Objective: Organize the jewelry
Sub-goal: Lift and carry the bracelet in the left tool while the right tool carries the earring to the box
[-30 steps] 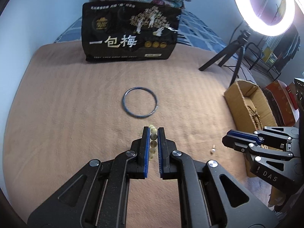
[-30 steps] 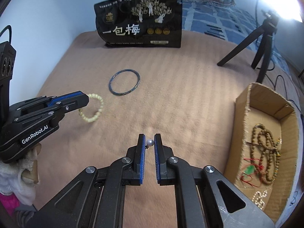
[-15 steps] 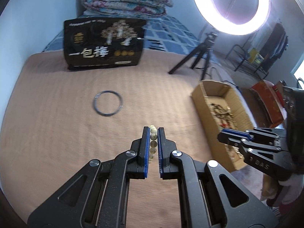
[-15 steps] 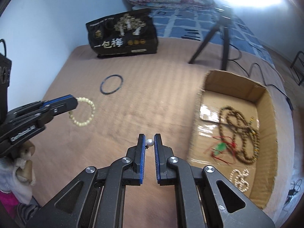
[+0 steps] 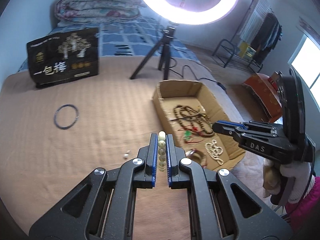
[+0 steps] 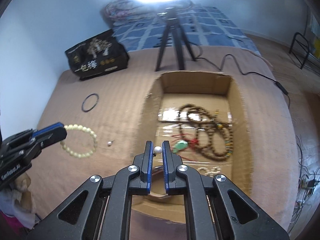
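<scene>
The bed (image 5: 60,160), under a tan ribbed blanket, carries everything. On its right side sits an open cardboard box (image 6: 236,104), light and easily nudged, its floor already holding a long string of brown wooden beads (image 6: 208,132), a red cord with a green pendant (image 6: 180,145) and a small white bead strand (image 5: 215,152). All of these are limp and would best be lifted by one bunched loop.

Far left on the blanket lies a dark bangle (image 5: 66,116). It looks rigid and smooth, so a pinch across its thin rim should serve, though it may slip.

The left hand-held gripper (image 5: 161,138) is clamped on a pale bead bracelet (image 6: 82,141), which hangs free in the air over the blanket left of the box. It is light and floppy, and probably swings when carried.

The right hand-held gripper (image 6: 158,146) is closed on a pearl earring (image 6: 157,150), held at the very tips above the box's near left part. Tiny, hard and round, it could easily pop out.

A second small earring (image 5: 126,154) lies on the blanket near the box; its post looks like the safest place to nip it.
</scene>
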Tool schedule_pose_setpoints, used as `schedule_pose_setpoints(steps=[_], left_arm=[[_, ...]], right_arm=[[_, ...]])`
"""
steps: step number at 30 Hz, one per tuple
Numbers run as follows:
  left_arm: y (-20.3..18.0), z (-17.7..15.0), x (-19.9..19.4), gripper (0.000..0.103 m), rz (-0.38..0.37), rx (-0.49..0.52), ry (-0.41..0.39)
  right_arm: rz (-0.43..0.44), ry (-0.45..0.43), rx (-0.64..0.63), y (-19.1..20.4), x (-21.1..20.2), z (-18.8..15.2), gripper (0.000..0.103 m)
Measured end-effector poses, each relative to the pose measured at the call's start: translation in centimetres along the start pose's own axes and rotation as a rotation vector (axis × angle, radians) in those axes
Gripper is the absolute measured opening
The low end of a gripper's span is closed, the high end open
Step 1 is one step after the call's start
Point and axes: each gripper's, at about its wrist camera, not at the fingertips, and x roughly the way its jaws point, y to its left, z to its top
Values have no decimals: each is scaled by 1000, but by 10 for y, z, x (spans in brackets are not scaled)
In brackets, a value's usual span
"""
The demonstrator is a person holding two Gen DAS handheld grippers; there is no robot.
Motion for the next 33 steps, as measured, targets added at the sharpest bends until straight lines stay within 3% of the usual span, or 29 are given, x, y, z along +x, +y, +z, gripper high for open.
schedule_pose_setpoints(steps=[16, 33], left_arm=[[-45, 22, 36, 6, -50, 33, 8], [-53, 28, 80, 6, -31, 27, 55]], right_arm=[[-50, -9, 28, -44, -4, 0, 8], [-77, 29, 55, -70, 5, -8, 8]])
